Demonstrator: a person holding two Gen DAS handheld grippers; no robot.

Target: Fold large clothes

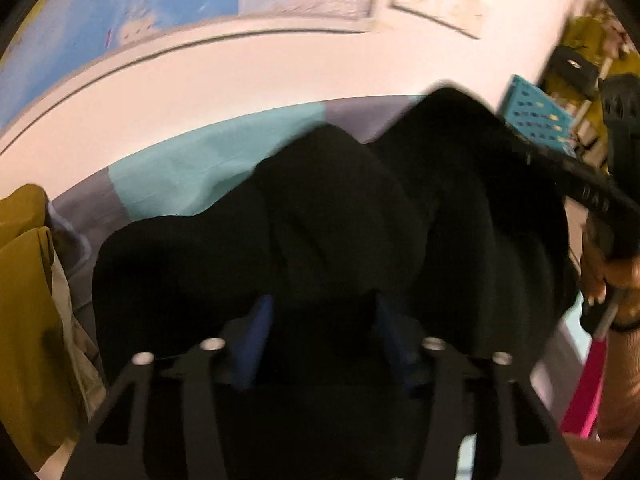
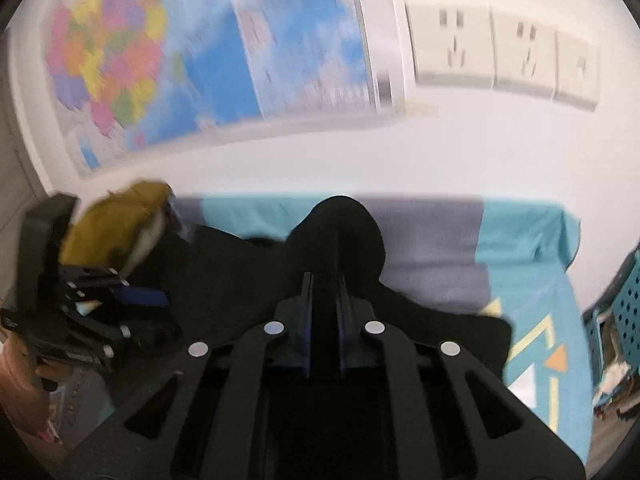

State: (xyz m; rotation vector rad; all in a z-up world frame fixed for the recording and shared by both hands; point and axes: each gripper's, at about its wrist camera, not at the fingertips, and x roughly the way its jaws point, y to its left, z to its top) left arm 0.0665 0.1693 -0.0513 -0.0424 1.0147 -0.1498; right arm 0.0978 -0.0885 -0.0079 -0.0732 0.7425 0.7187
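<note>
Black garment bunching over the teal-and-grey bed cover, right gripper pinching a raised fold between narrow fingers, left gripper gripping more cloth — mustard clothing lying beside.

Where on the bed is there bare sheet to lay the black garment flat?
Bare sheet lies beyond the black garment toward the wall, and rightward to the bed's edge by the teal crate. The left is crowded: the mustard clothing pile lies there. Both grippers, left and right, pinch the garment.
</note>
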